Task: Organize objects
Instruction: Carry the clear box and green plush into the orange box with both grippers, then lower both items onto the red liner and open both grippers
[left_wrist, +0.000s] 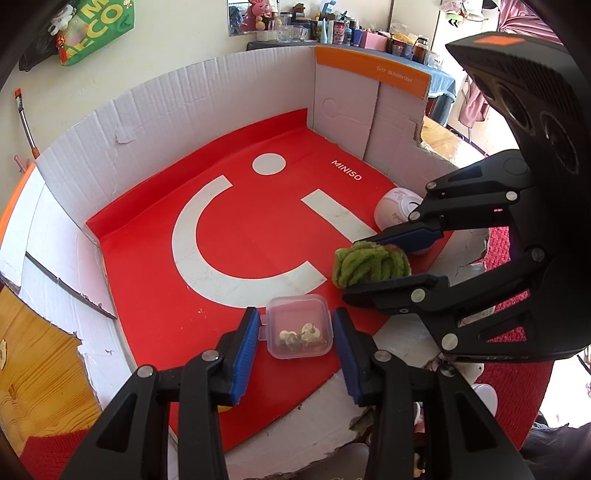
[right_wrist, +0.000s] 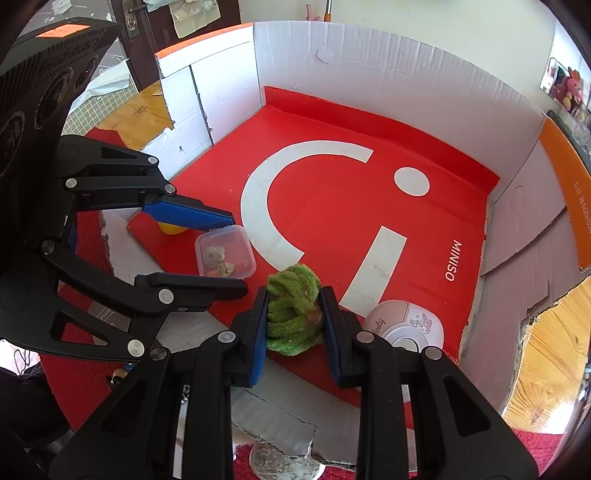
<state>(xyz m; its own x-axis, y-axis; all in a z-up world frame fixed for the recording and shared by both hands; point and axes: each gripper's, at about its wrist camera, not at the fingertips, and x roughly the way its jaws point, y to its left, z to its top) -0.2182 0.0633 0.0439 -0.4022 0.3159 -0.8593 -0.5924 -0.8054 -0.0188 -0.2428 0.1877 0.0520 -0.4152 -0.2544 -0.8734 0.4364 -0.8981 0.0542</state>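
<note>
A small clear plastic box (left_wrist: 299, 326) with small trinkets inside sits on the red floor of a white cardboard box (left_wrist: 166, 122). My left gripper (left_wrist: 295, 323) is open, its blue pads on either side of the clear box with small gaps. In the right wrist view the clear box (right_wrist: 225, 256) lies between the left gripper's fingers (right_wrist: 192, 216). My right gripper (right_wrist: 293, 295) is shut on a green fuzzy plush (right_wrist: 293, 310), also seen in the left wrist view (left_wrist: 371, 264), held just above the red floor.
A pink round gadget (right_wrist: 404, 326) lies by the box's right wall, close to my right gripper. A yellow object (right_wrist: 171, 229) peeks out under the left gripper's finger. The box's near wall is torn down. A wooden table (right_wrist: 554, 354) and red cloth (left_wrist: 513, 391) surround the box.
</note>
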